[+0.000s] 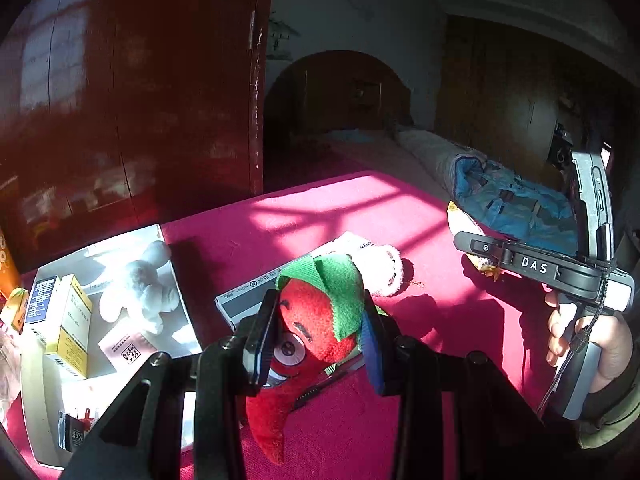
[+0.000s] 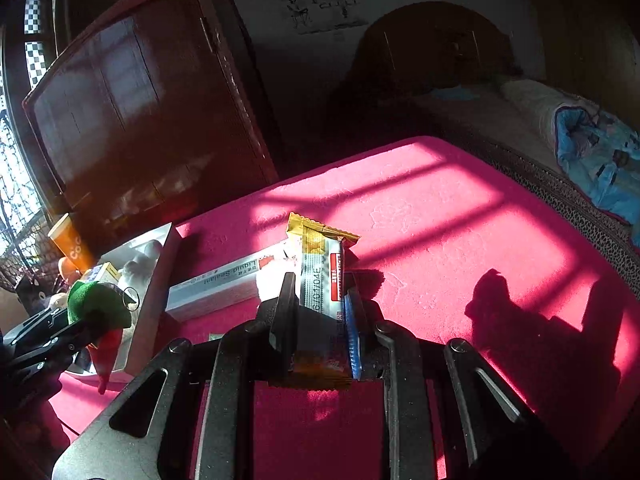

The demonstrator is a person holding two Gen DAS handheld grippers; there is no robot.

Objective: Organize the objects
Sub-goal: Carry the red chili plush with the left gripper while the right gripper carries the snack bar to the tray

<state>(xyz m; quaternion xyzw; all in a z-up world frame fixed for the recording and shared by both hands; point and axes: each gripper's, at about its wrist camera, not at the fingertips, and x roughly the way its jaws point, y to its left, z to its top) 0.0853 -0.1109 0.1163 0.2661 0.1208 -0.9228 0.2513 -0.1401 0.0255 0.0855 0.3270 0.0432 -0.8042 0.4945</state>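
Red plush toy [image 1: 316,320], lower part behind left hand-held gripper [image 1: 320,332]

wrist cams close, forward-facing | shared: pink table [image 1: 400,208], white box [image 2: 152,240]

You have a fuzzy red-and-green felt plush toy [image 1: 316,320] pinched between the matt black plastic fingers of your left gripper [image 1: 320,332], and a glossy, crinkled foil snack wrapper in yellow and silver [image 2: 322,280] clamped in your right gripper [image 2: 320,312]. Under them lies a rough, matt magenta cloth [image 2: 440,240] over the table. At its far left corner you see a shiny lacquered dark red wooden cabinet [image 1: 132,92], and along its left edge a smooth white cardboard box [image 1: 188,320] with a fluffy white plush [image 1: 138,288].
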